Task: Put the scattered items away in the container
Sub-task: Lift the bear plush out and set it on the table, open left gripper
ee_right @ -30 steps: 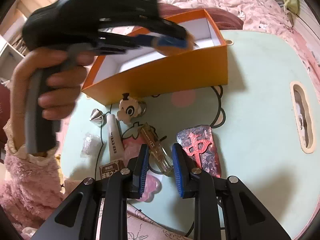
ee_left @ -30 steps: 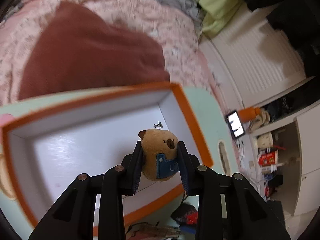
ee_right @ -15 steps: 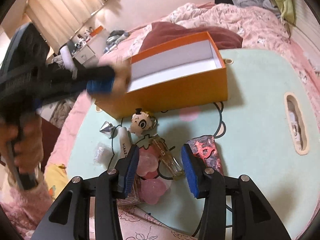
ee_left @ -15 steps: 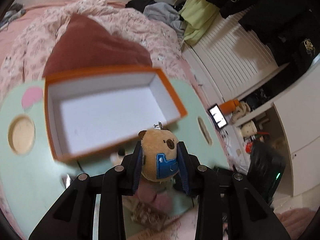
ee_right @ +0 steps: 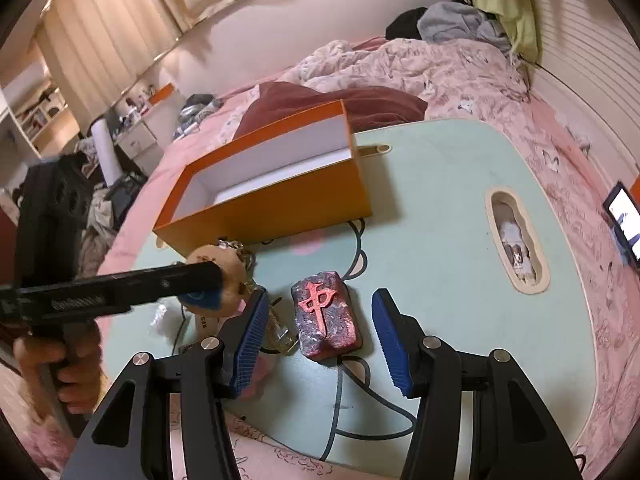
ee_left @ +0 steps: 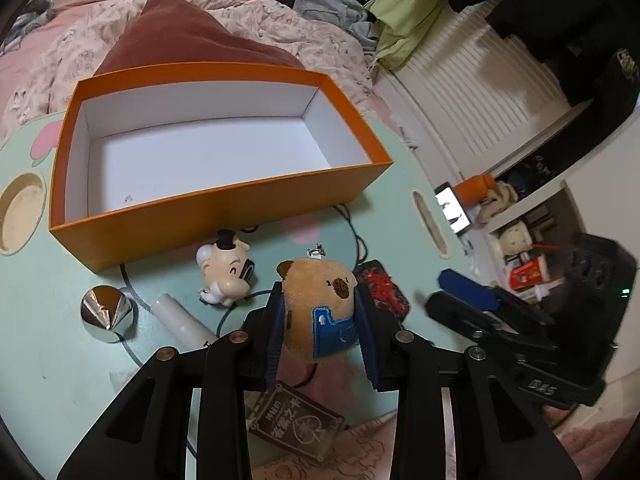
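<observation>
Left wrist | left hand-held gripper (ee_left: 320,326) clamps capybara plush (ee_left: 318,306) | right wide open

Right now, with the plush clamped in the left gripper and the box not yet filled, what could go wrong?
1. The left gripper holds the tan capybara plush with blue patch short of the orange cardboard box; releasing here would likely drop it onto the mint table.
2. The open right gripper straddles the red-character mahjong block; the clear glass bottle beside its left finger might get knocked.
</observation>
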`<state>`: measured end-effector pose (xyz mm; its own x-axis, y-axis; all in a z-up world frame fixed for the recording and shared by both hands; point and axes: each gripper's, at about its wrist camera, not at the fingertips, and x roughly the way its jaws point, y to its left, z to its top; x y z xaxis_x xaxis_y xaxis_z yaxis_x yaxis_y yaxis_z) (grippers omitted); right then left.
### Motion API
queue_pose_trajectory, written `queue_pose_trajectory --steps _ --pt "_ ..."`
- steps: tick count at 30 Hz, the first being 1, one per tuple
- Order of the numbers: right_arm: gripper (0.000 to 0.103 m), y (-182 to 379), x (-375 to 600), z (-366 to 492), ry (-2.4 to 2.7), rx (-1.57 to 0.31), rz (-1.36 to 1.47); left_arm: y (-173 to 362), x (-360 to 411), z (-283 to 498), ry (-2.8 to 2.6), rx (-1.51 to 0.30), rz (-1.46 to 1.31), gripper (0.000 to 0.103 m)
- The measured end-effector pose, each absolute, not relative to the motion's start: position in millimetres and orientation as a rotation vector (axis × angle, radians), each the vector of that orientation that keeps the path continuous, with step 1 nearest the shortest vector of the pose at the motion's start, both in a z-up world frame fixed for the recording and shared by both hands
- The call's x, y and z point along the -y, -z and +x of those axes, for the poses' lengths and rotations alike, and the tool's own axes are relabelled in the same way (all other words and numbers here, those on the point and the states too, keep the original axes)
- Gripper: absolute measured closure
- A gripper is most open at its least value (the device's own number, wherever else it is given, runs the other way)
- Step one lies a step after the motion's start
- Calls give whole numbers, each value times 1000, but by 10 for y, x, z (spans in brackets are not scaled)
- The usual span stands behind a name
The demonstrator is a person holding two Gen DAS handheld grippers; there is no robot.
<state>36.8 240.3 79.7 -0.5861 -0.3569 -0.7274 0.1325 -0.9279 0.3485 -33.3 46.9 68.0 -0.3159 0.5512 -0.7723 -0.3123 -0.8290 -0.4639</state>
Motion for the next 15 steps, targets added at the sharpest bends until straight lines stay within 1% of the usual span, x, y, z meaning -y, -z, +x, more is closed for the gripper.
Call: queue_pose_trajectory --steps 4,9,11,13,15 --pt "50 -798 -2397 382 2550 358 1244 -651 -523 -437 -2135 339 -1384 67" --pt "50 -787 -2362 385 2555 338 1235 -533 -621 -541 -2087 379 -1408 59" --pt "50 -800 -2365 411 2581 315 1219 -571 -560 -507 -2078 422 -1370 59" --pt "50 -814 -2355 450 2621 276 1195 -668 -458 -434 -2132 423 -1336 58" --pt "50 -835 -2339 497 2644 247 1161 -775 -343 -334 -2211 392 -1311 53"
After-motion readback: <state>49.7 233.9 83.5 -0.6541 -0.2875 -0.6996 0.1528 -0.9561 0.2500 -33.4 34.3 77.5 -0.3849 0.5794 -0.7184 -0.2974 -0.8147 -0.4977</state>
